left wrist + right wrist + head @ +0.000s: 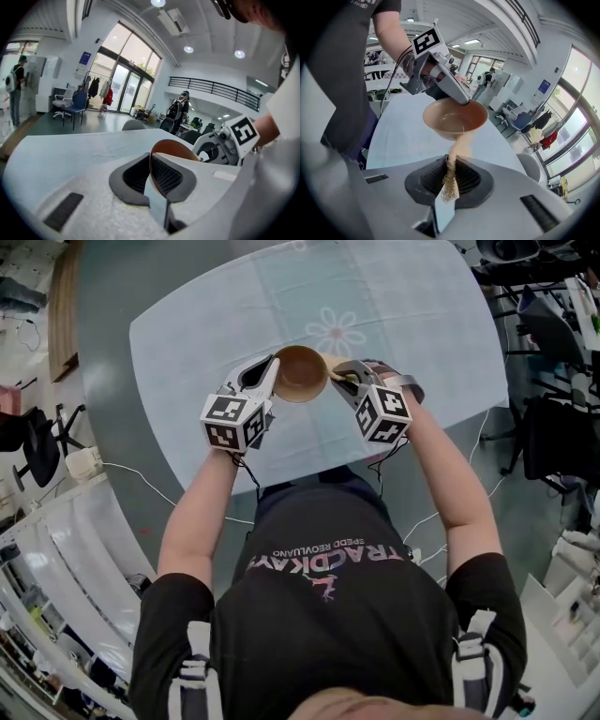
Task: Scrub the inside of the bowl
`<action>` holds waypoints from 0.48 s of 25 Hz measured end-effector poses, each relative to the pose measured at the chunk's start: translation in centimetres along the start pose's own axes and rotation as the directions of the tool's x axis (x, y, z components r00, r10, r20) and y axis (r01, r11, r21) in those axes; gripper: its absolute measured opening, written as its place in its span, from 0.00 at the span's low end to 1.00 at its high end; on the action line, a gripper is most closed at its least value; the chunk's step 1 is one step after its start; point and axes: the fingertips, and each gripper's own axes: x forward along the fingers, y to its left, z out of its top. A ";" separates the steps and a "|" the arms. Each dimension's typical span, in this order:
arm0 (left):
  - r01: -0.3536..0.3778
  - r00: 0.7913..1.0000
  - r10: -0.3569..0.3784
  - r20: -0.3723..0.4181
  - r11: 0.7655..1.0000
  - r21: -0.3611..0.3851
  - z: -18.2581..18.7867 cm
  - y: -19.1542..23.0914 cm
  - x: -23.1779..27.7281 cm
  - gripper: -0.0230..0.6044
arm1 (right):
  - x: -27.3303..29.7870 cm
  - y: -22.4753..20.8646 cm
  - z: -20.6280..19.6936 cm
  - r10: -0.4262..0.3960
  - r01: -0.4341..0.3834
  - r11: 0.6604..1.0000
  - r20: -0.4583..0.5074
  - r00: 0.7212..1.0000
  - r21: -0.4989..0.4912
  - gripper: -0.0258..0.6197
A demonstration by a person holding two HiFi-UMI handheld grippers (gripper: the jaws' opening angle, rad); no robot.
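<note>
My left claw (273, 367) clamped on bowl (302, 373) rim; right claw (340, 377) clamped on scrub pad (450, 180); both forearms extended forward, converging

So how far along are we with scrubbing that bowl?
Done: the left gripper has its tongs shut on the rim of the brown bowl, holding it above the table. In hand: the right gripper grips a fibrous scrubber, tip at the near rim. Left: the scrubbing itself; nothing is inside the bowl yet.
</note>
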 end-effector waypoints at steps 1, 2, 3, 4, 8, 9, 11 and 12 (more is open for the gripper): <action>-0.028 1.000 0.028 0.009 0.999 -0.034 0.1 0.4 0.0 0.08 | 0.1 0.3 0.0 0.000 0.000 1.000 0.002 1.000 0.018 0.09; -0.054 0.998 0.056 0.018 0.997 -0.063 0.2 0.7 0.0 0.08 | 0.1 0.7 0.1 0.000 0.000 0.999 0.005 1.000 0.037 0.09; -0.079 0.996 0.082 0.027 0.993 -0.090 0.3 1.0 0.0 0.08 | 0.3 1.2 0.2 0.002 -0.002 0.998 0.009 1.000 0.056 0.09; -0.102 0.994 0.106 0.035 0.988 -0.117 0.3 1.2 -0.1 0.08 | 0.4 1.6 0.5 0.005 -0.006 0.997 0.016 1.000 0.077 0.09; -0.158 0.983 0.173 0.053 0.962 -0.222 0.4 2.0 -0.4 0.08 | 1.5 3.5 2.9 0.022 -0.032 0.987 0.066 0.998 0.159 0.09; -0.163 0.982 0.180 0.054 0.957 -0.242 0.4 2.0 -0.3 0.08 | 1.8 3.8 3.5 0.022 -0.035 0.984 0.080 0.997 0.174 0.09; -0.168 0.980 0.190 0.057 0.948 -0.272 0.4 1.8 -0.2 0.08 | 2.1 4.2 4.6 0.011 -0.032 0.978 0.104 0.995 0.205 0.09; -0.170 0.979 0.195 0.059 0.943 -0.285 0.4 1.7 -0.1 0.08 | 2.3 4.3 5.1 0.002 -0.028 0.974 0.115 0.993 0.225 0.09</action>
